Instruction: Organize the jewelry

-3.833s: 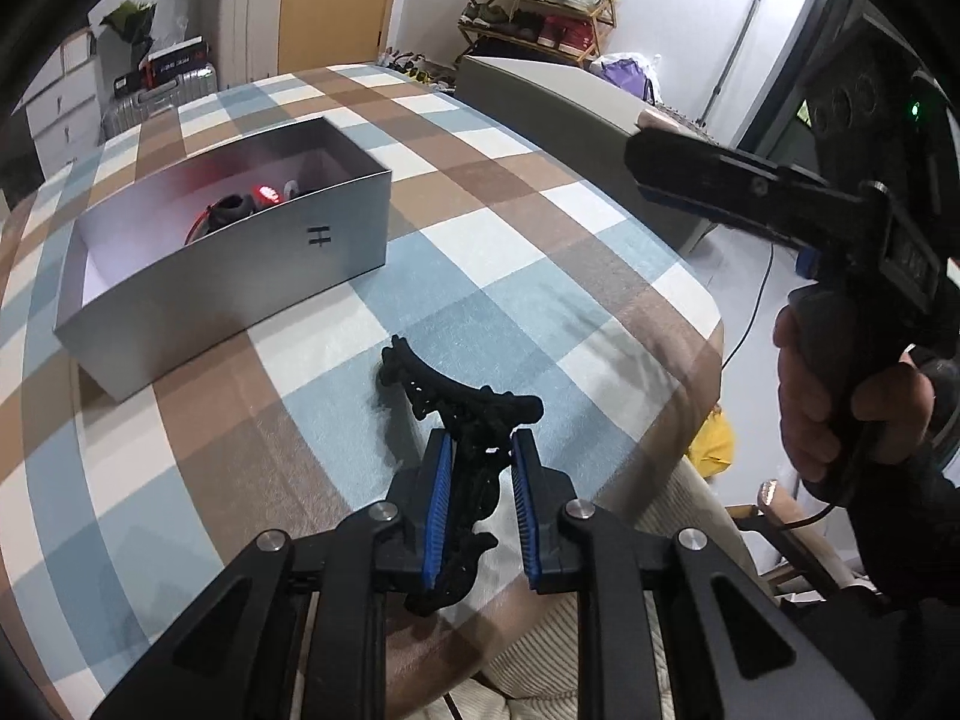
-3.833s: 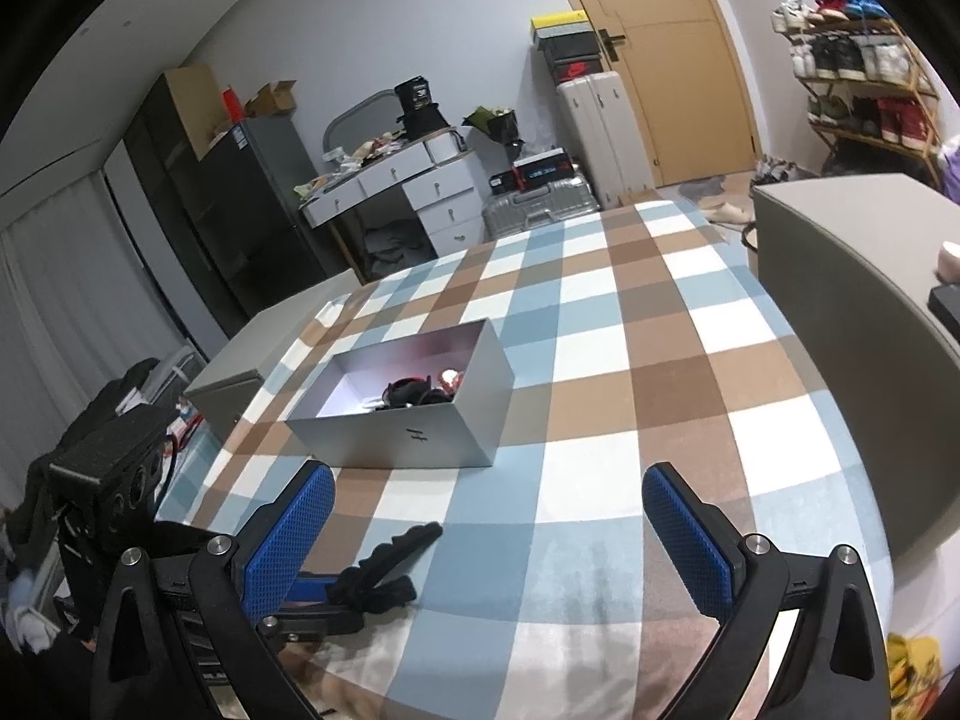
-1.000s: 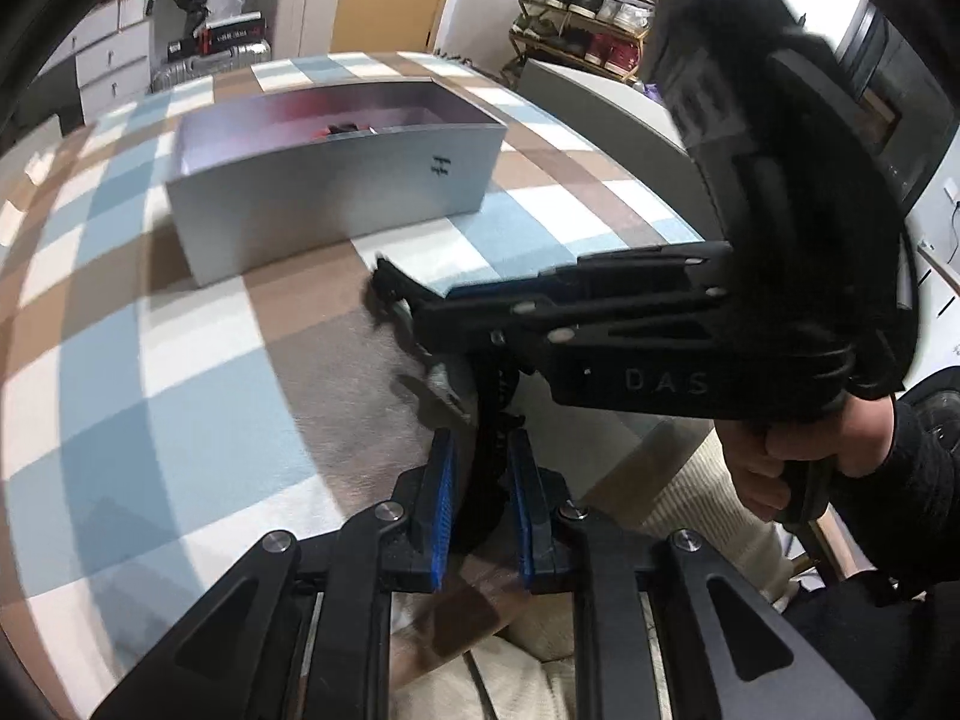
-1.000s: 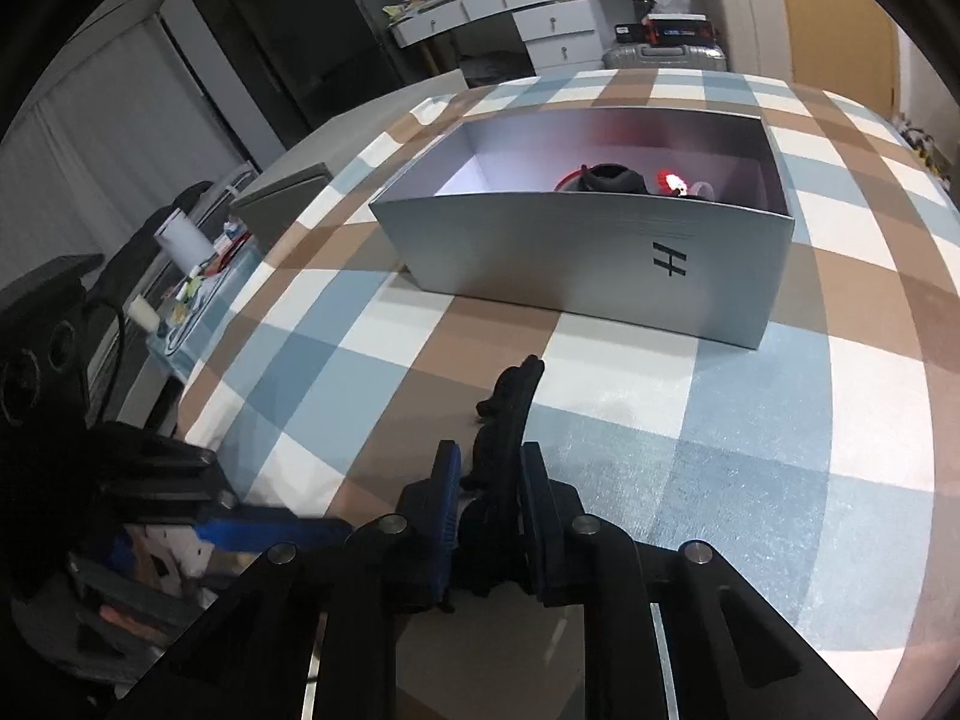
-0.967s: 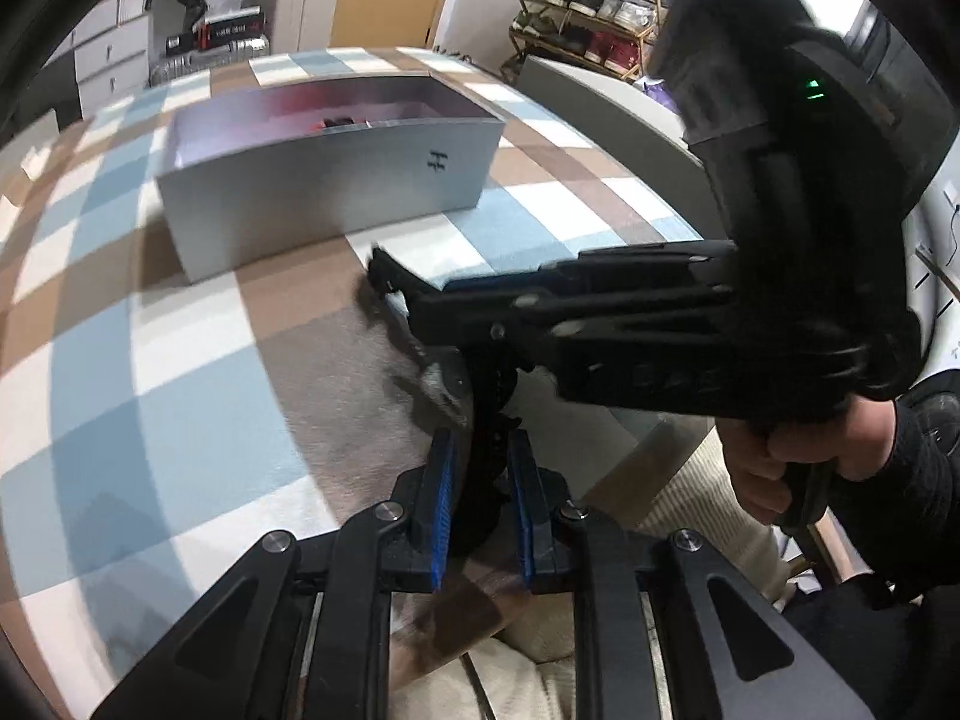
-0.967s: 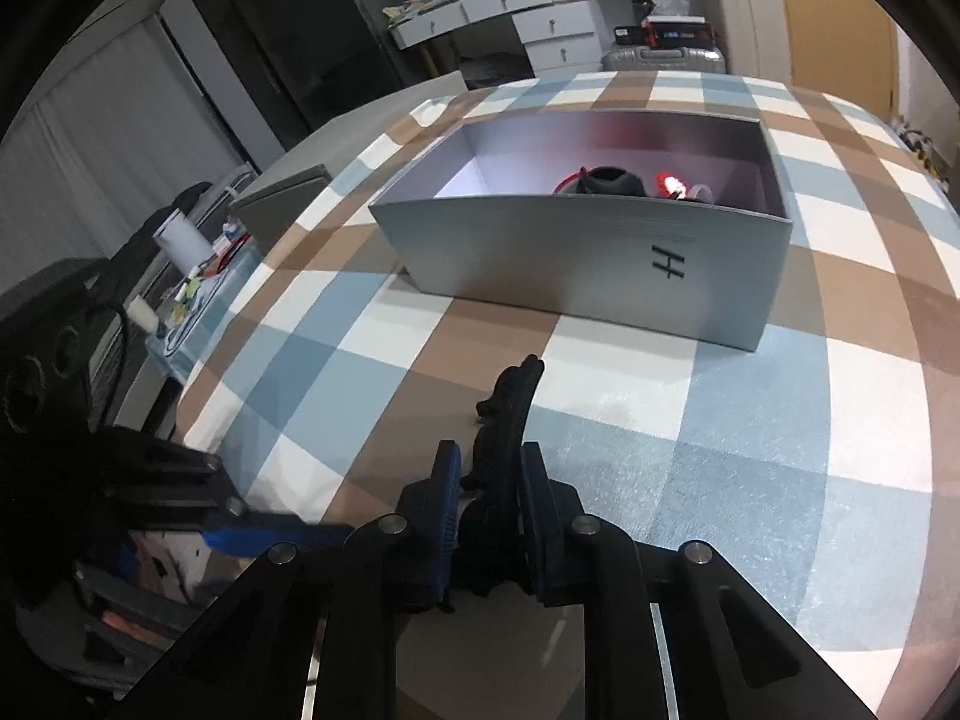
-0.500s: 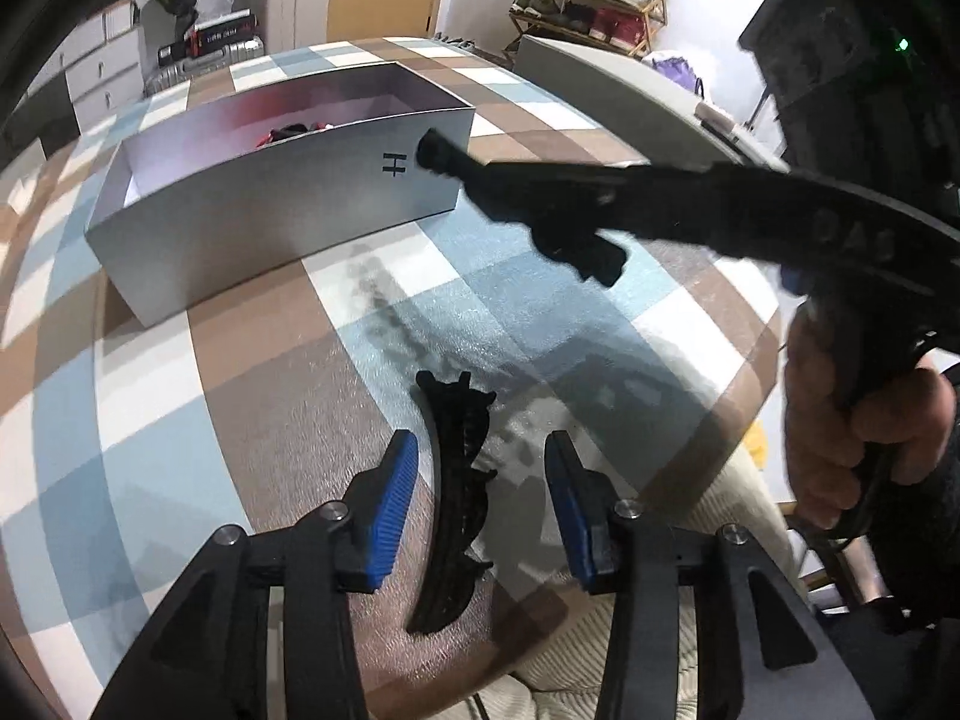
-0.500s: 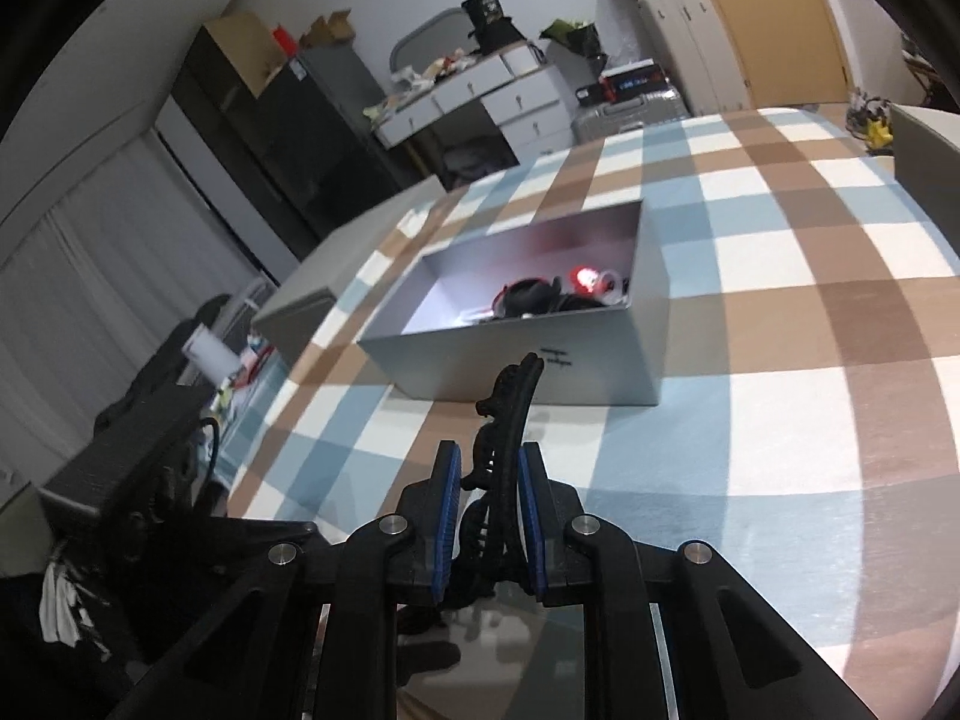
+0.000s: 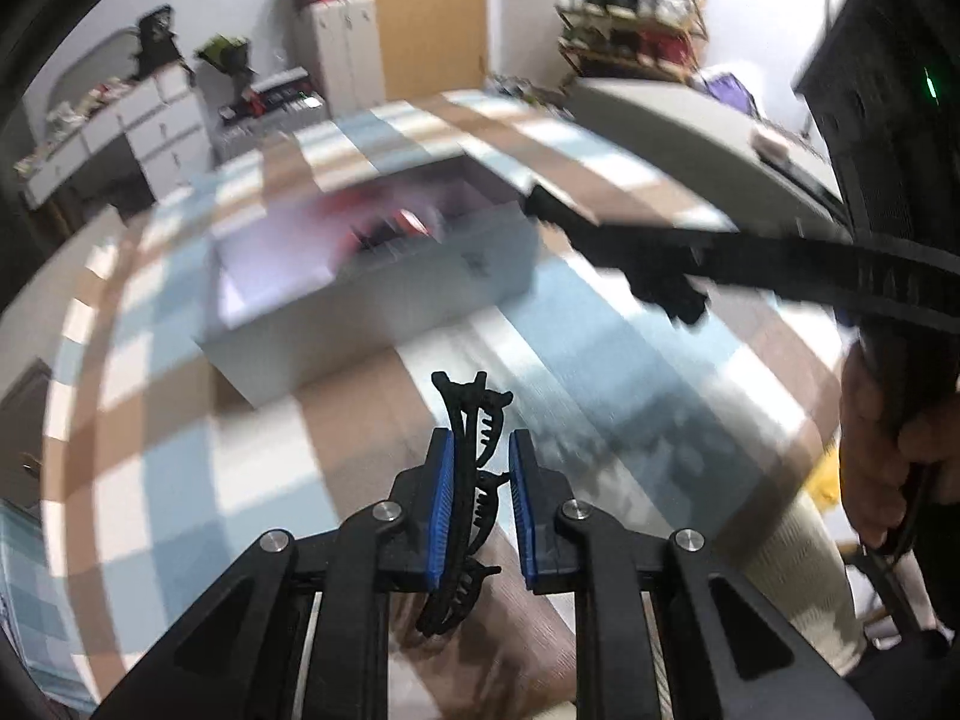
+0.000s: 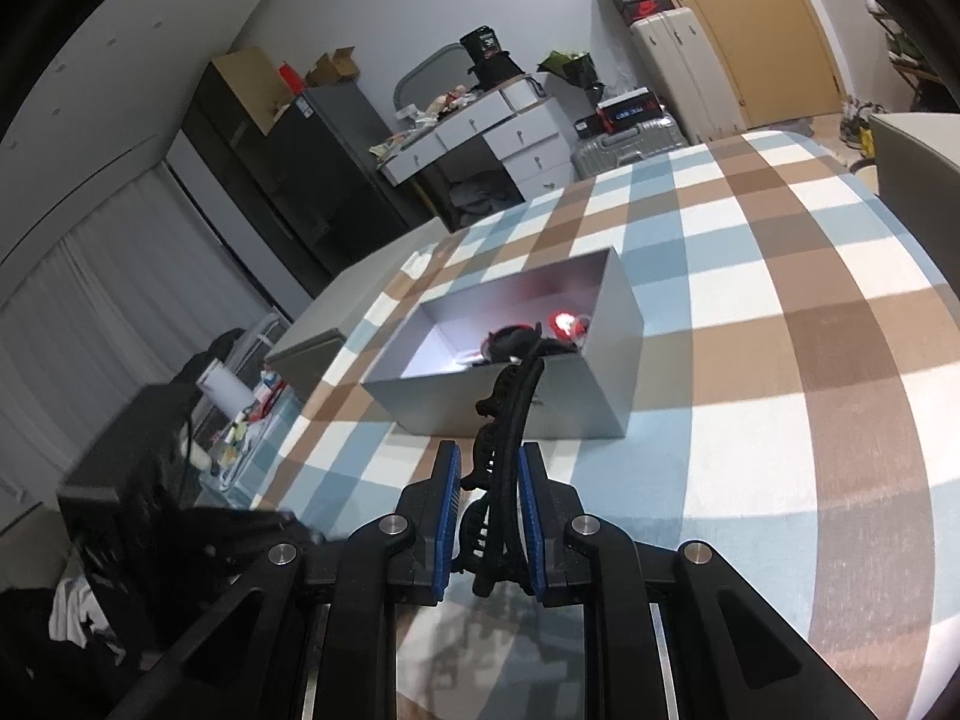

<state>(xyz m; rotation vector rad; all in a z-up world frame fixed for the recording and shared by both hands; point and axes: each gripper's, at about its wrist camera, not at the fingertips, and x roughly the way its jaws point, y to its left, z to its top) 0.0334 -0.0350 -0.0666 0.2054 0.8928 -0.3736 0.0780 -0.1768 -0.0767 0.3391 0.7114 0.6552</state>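
In the left wrist view my left gripper [image 9: 480, 480] grips a black toothed hair-clip piece [image 9: 471, 420]. Its jaws are closing, blue pads [image 9: 442, 510] against the piece, which hangs above the checked cloth. My right gripper [image 10: 489, 498] is shut on a second black curved clip piece [image 10: 510, 426] that points at the open silver box [image 10: 600, 396]. Inside the box lie dark jewelry [image 10: 510, 339] and a glowing red item [image 10: 563, 321]. The left wrist view shows the box [image 9: 372, 306] blurred, and the right gripper [image 9: 660, 264] reaching in from the right, held by a hand [image 9: 888, 450].
A checked tablecloth [image 10: 780, 360] covers the table, whose near edge lies just under both grippers. A grey lid [image 10: 318, 324] sits at the table's left side and a grey box [image 9: 660, 120] at its right. Drawers and suitcases stand behind.
Half a second ago the left jaws stood open around the clip piece lying on the cloth; now they are closed on it and it is lifted. The right gripper rose slightly with its piece.
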